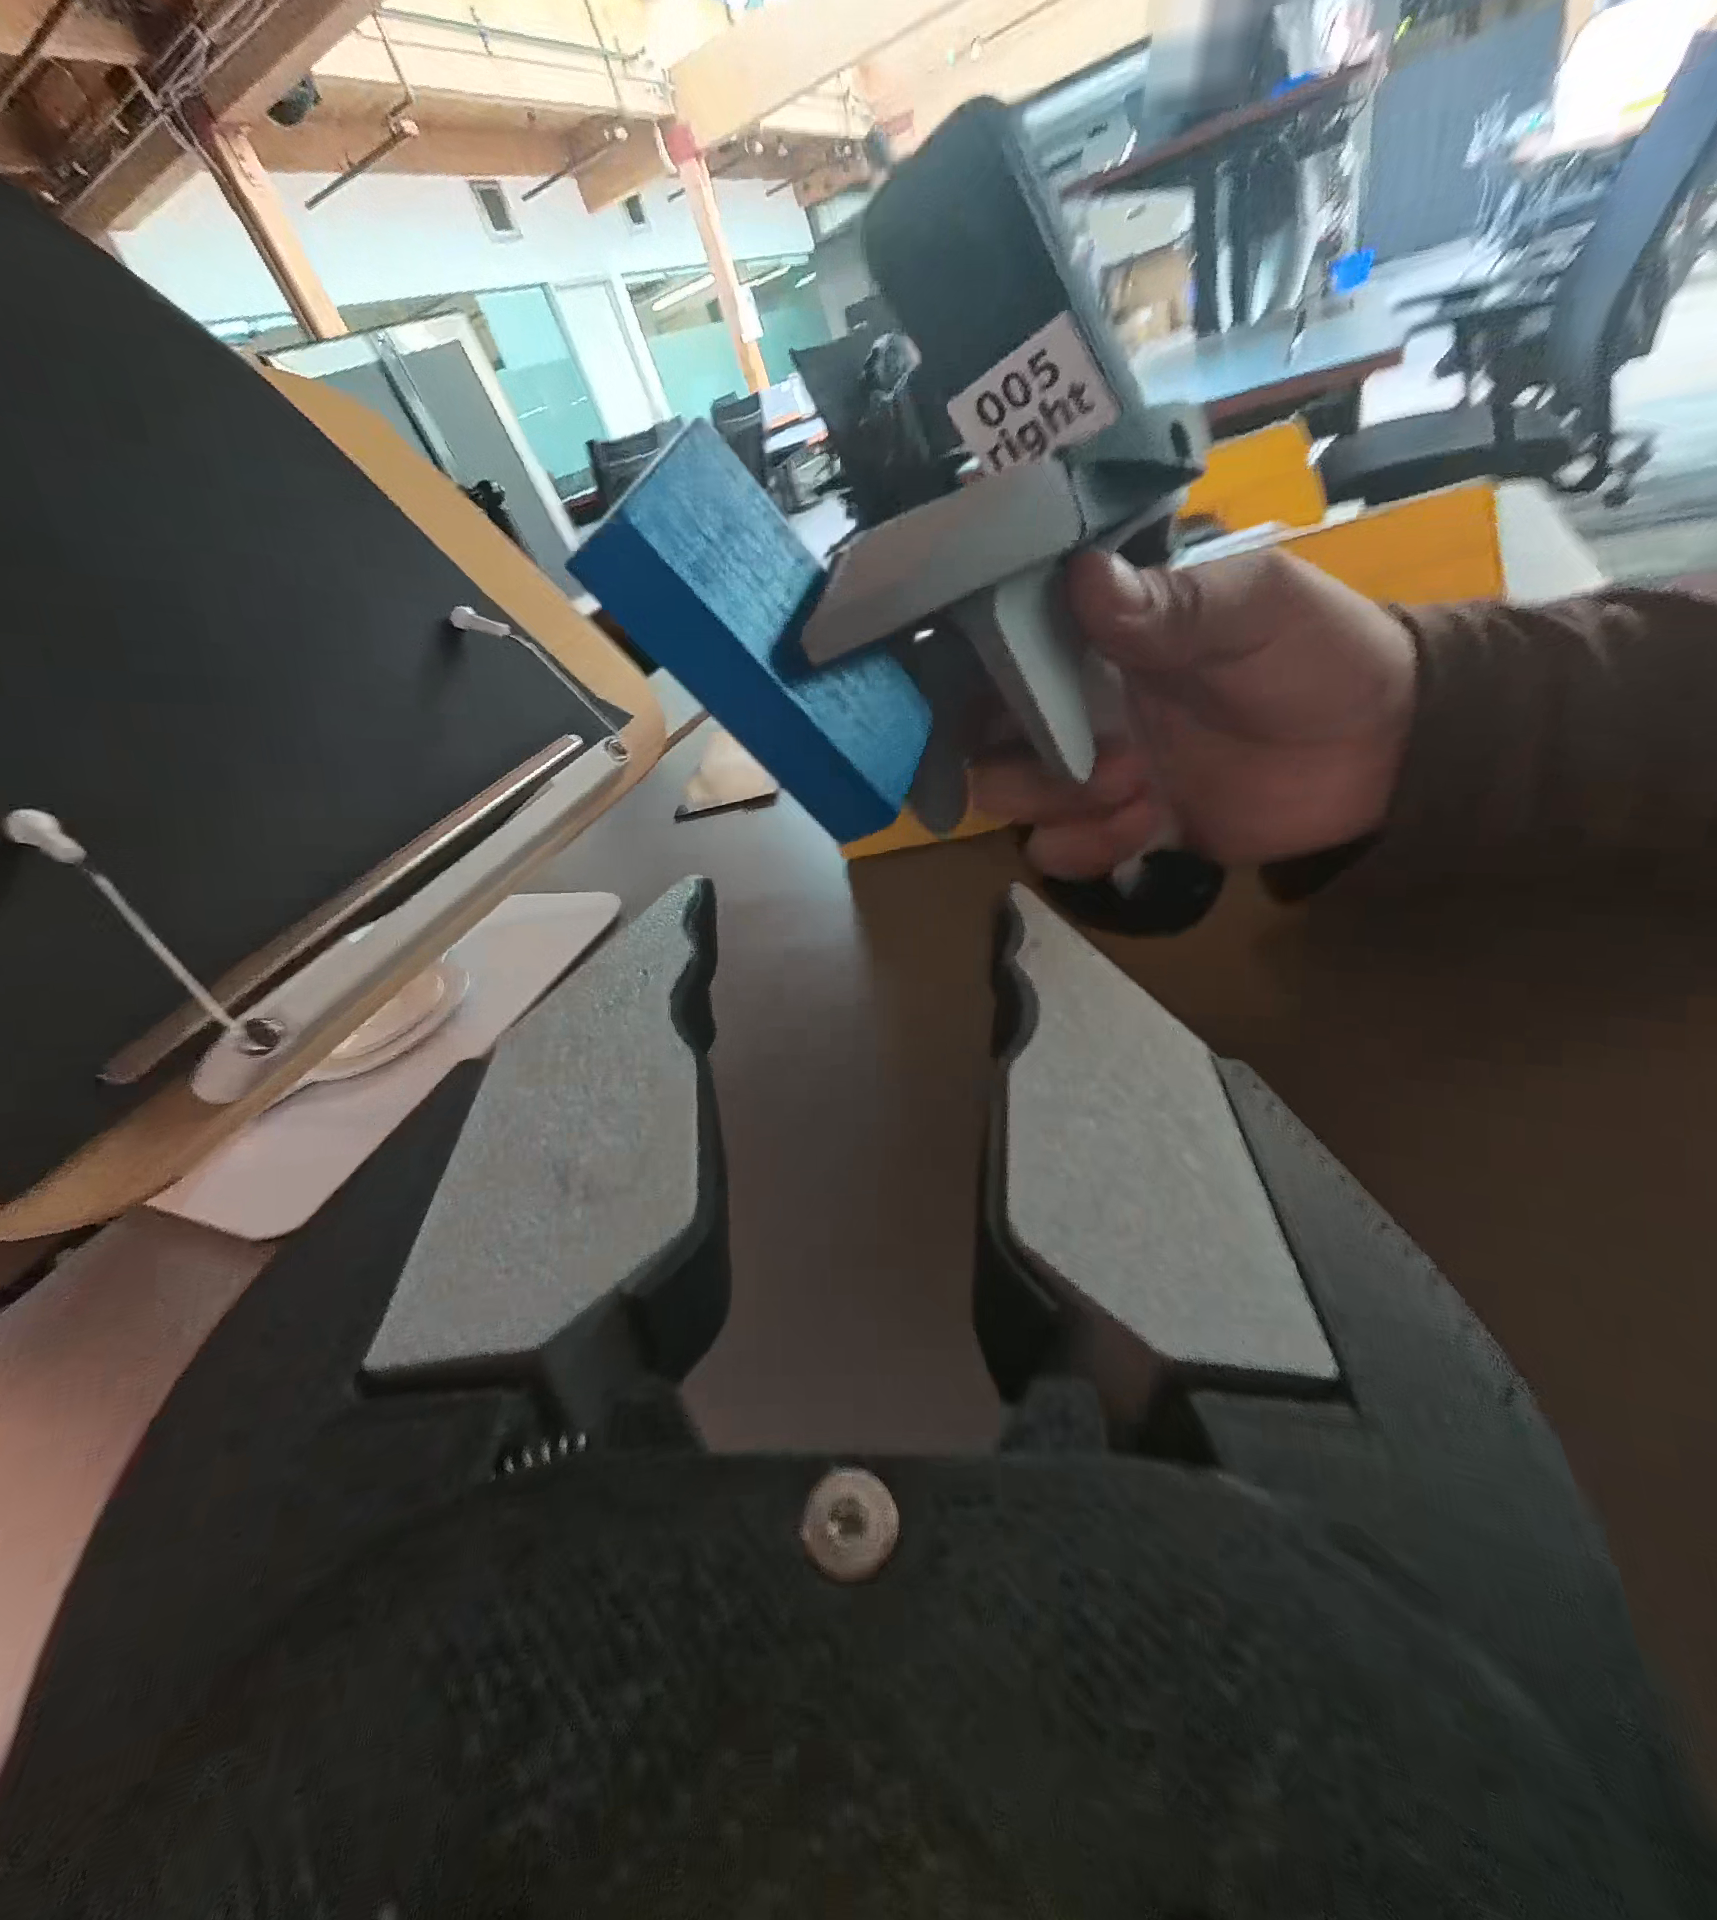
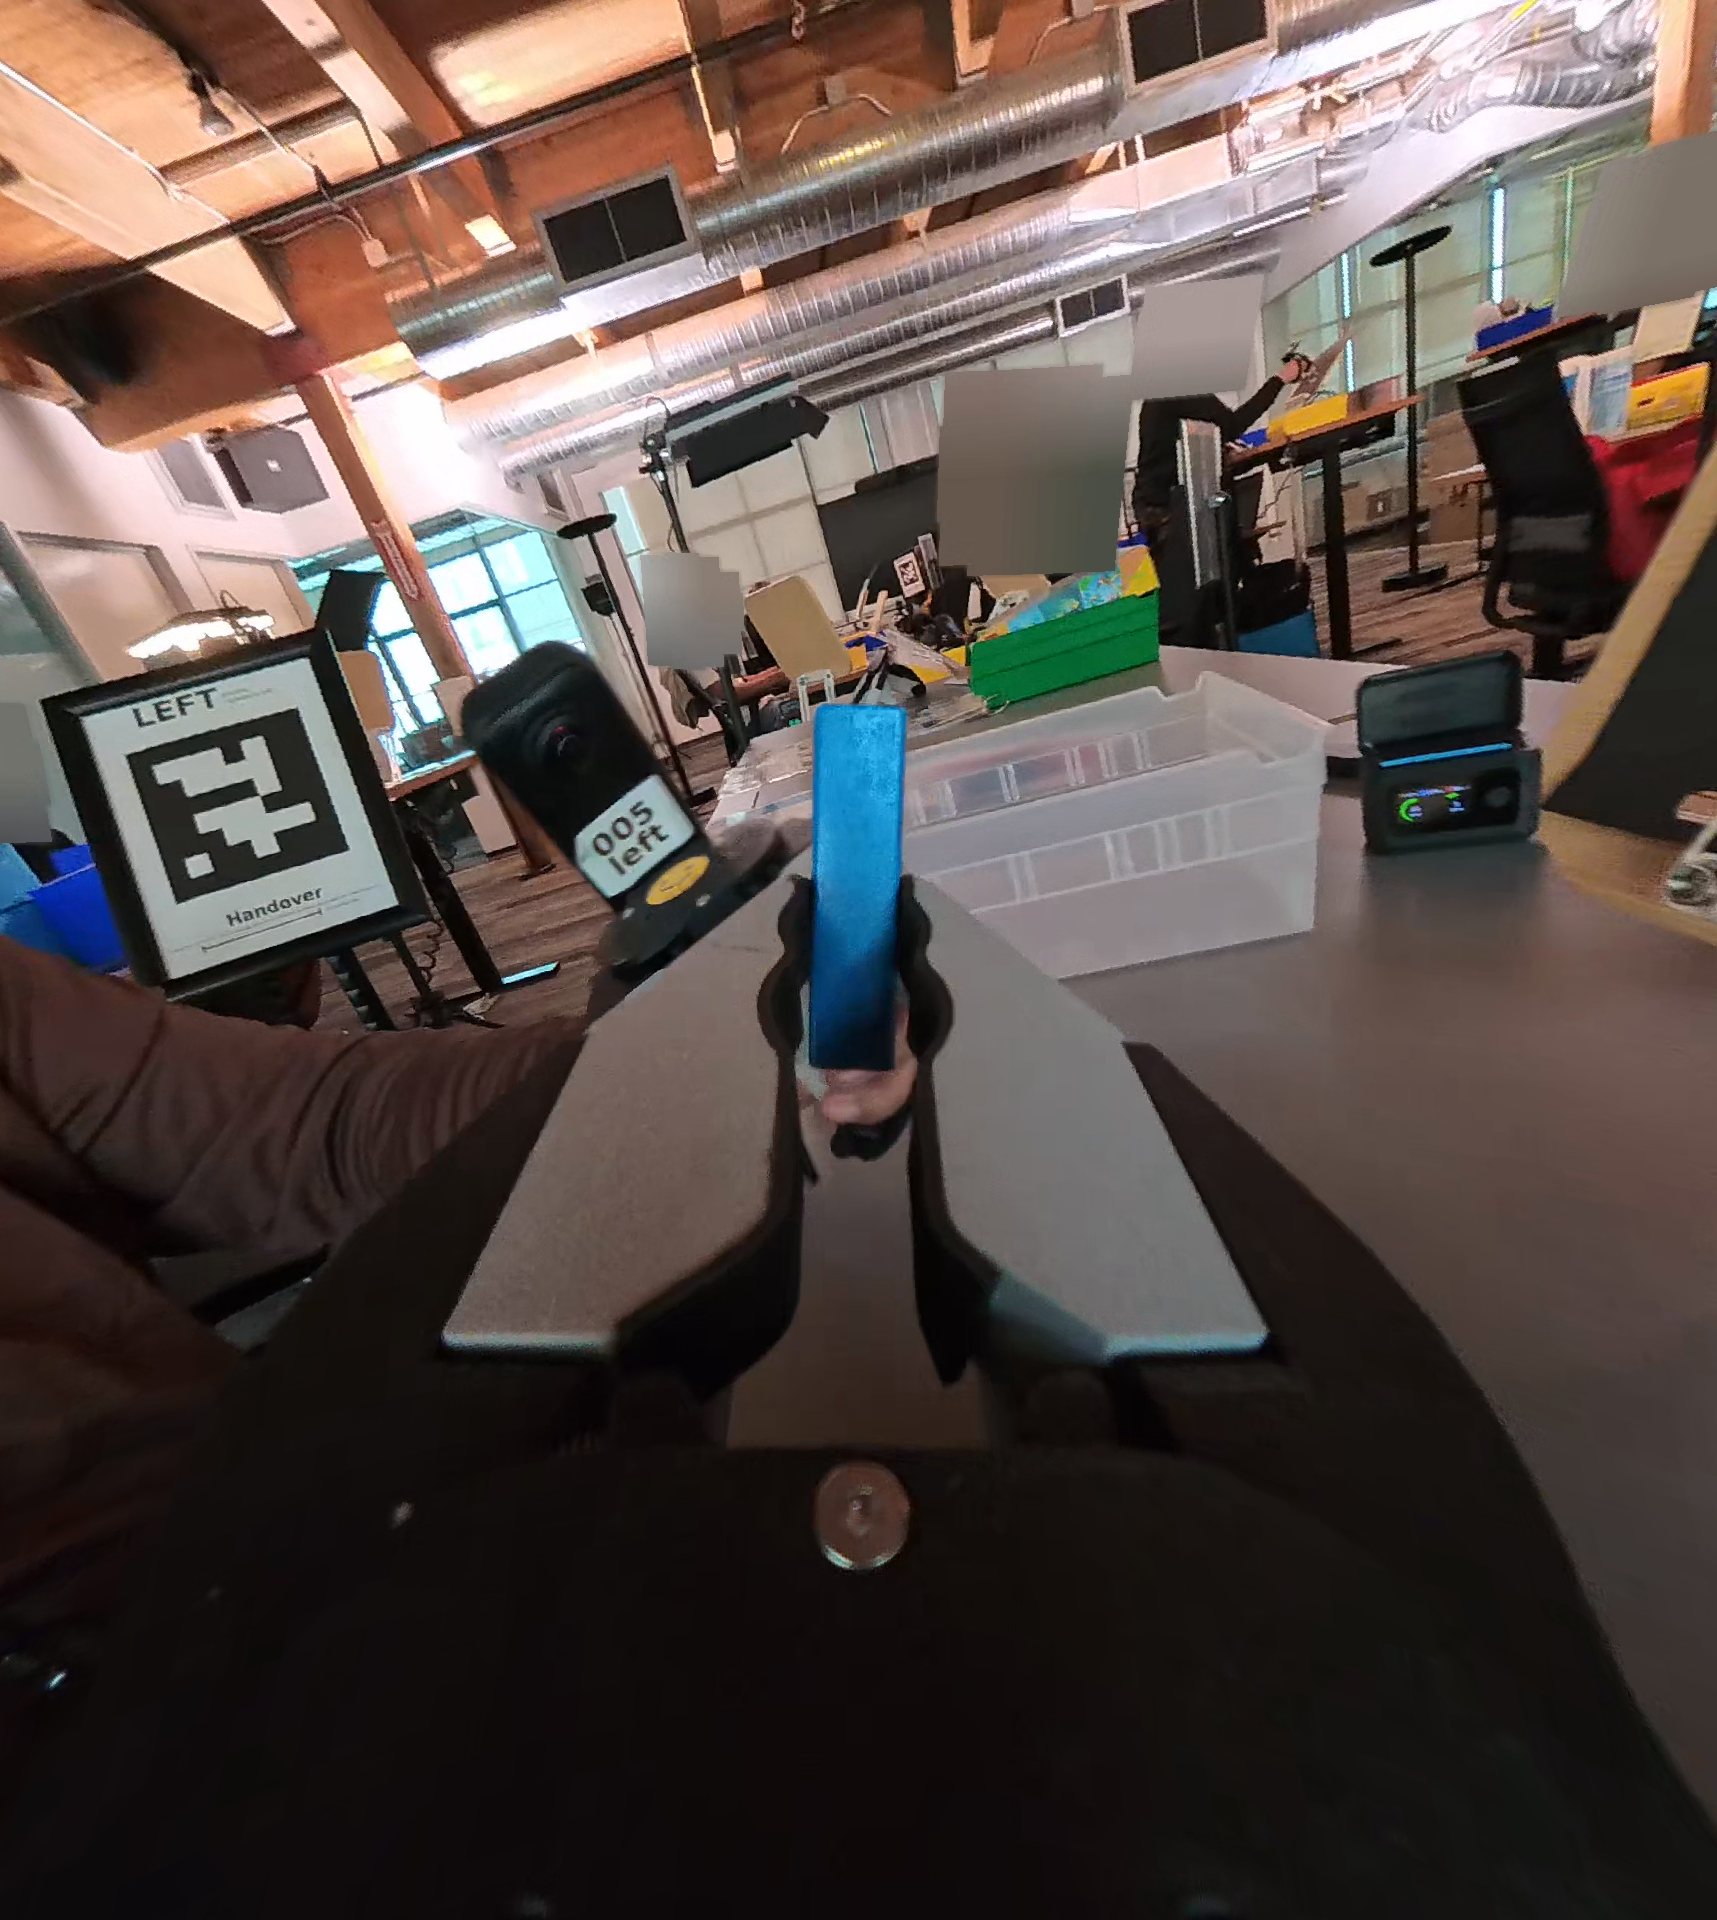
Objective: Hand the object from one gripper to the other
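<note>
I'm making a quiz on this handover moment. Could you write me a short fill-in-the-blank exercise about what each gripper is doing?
1. The block clamped in the right gripper is coloured ____.
2. The left gripper is ____, with nothing between its fingers.
3. The clear plastic bin rests on the ____.

Missing words: blue; open; table

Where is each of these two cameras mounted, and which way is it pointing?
Left wrist view: sits on the left claw, looking along its open fingers at the right claw holding the blue block; a hand and brown sleeve show.
Right wrist view: sits on the right claw, looking past the gripped block at the table and clear bin; a sleeve shows.
Shared: the block, both claws.
</note>
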A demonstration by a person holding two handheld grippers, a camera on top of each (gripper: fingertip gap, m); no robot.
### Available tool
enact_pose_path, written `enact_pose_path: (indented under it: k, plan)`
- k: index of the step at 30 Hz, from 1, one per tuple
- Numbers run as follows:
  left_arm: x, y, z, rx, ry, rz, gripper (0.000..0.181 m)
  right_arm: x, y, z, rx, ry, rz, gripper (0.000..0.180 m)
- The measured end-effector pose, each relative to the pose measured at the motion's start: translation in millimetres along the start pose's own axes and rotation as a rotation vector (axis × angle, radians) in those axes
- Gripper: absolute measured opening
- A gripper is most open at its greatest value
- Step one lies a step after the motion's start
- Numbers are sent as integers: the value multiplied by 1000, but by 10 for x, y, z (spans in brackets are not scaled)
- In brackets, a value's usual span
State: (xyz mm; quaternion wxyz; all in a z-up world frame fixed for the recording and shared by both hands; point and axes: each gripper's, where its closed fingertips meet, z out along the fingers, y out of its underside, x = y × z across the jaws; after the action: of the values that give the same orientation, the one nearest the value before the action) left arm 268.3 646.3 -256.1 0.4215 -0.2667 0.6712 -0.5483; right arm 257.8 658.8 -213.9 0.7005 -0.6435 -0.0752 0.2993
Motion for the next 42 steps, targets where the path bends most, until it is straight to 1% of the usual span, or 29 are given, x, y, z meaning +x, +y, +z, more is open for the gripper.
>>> enact_pose_path:
  k: [1,4,7,8,12,15,16,18,20,22,25,27,29,32,34,35,37,38,39,40,41,42]
  plan:
    - [25,-38,-3,28,26,-46,50,-27,9,23,-2,-12,-3,12]
    - [34,-180,-57,125,84,-169,42,-56,64,82,-29,-7,-44,13]
    - [10,-268,-134,186,141,-277,22,-103,85,126,-30,-19,-77,13]
    - [7,-275,-149,189,158,-306,18,-119,80,136,-26,-24,-85,12]
    - [25,-223,-166,143,212,-376,15,-112,118,145,-56,-10,-119,12]
    - [-1,-62,-175,14,195,-356,13,-19,238,125,-151,44,-161,14]
    - [-59,39,-181,-52,144,-308,13,49,286,90,-198,80,-170,20]
    - [-187,228,-214,-185,27,-153,12,188,361,-6,-280,151,-181,38]
    - [-287,310,-253,-263,-76,43,13,312,416,-89,-321,205,-122,54]
    - [-376,308,-280,-302,-170,264,13,328,489,-134,-345,165,29,55]
    - [-421,265,-302,-324,-249,632,13,206,420,-118,-281,40,191,56]
    - [-432,275,-320,-359,-295,892,13,121,385,-97,-250,-25,268,64]
    - [-397,282,-318,-391,-321,1061,13,67,412,-58,-247,-71,355,69]
    - [-260,211,-270,-371,-333,1249,12,25,545,25,-279,-118,481,65]
    - [-201,179,-237,-363,-344,1334,12,-71,602,52,-300,-195,558,42]
    - [-192,177,-232,-365,-352,1359,12,-84,658,48,-326,-206,578,25]
    - [-176,178,-228,-324,-374,1339,12,-90,668,26,-336,-226,593,22]
    - [-176,179,-231,-287,-383,1275,13,-65,663,7,-340,-213,574,20]
    - [-193,195,-241,-261,-379,1162,13,-2,647,-13,-333,-171,537,18]
    - [-207,231,-256,-248,-347,996,14,88,661,-49,-348,-104,486,16]
    - [-214,264,-277,-235,-299,797,14,177,688,-90,-376,-34,414,13]
    - [-229,283,-299,-218,-252,595,14,212,646,-108,-368,-2,338,13]
